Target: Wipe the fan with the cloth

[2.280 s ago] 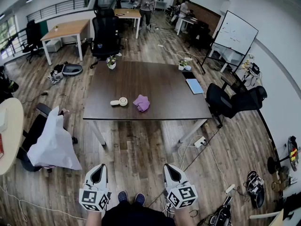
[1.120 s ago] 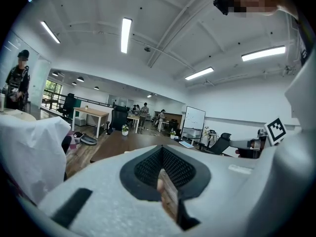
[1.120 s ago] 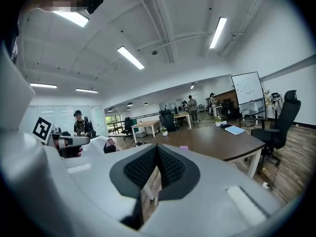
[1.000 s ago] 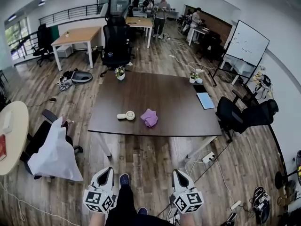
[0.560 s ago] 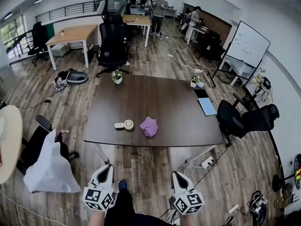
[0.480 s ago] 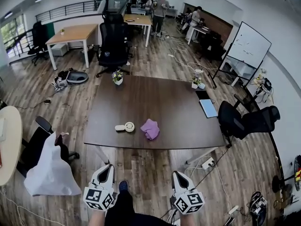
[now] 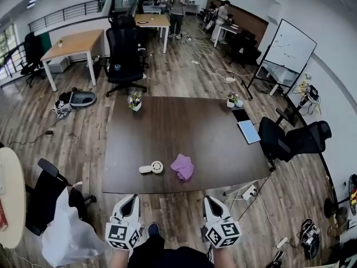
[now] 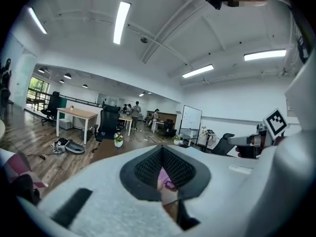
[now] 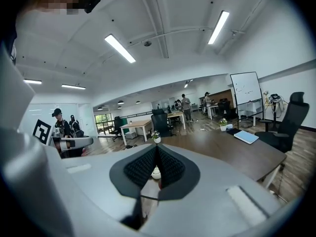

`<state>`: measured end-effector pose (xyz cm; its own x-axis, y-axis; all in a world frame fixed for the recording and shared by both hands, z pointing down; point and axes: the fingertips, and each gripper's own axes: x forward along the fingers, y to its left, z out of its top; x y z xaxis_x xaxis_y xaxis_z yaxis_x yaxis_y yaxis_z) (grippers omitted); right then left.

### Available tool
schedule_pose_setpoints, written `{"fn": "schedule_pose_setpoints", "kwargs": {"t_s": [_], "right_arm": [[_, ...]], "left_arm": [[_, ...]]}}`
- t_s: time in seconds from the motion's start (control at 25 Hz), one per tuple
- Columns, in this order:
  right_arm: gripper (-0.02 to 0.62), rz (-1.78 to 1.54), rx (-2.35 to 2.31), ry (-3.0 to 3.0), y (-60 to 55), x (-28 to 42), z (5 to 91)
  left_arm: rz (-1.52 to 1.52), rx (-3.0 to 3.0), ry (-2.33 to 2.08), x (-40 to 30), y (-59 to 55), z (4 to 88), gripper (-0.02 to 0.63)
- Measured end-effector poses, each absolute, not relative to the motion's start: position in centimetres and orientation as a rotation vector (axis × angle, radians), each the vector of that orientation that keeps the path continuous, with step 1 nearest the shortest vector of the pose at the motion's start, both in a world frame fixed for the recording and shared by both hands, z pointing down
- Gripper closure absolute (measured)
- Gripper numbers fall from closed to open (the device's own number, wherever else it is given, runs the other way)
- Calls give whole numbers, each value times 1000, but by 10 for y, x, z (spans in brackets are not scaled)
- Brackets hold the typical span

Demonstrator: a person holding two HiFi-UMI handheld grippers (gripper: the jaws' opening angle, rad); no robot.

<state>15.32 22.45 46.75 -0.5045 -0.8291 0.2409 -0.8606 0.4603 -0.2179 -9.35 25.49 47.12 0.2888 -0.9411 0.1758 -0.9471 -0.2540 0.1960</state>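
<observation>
Head view: left gripper, right gripper parallel, closed.

From the head we look steeply down on the dark table, mid-frame and well off, with the left gripper and right gripper at the lower edge. From each gripper we look almost level along its own jaws, which fill the lower frame, across the same table toward the whiteboard, which all three views share.

Open office, wood plank floor, dark table, black office chairs, whiteboard, ceiling strip lights
</observation>
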Motion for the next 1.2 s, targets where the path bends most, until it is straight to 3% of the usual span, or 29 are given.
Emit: {"fn": "schedule_pose_setpoints", "kwargs": {"t_s": [0.36, 1.2], "right_arm": [[584, 472, 1484, -2599, 177, 126, 474], [584, 406, 1191, -2724, -19, 135, 497]], "left_arm": [[-50, 2298, -1774, -128, 202, 464, 609], [0, 2195, -2011, -110, 49, 481, 610]]}}
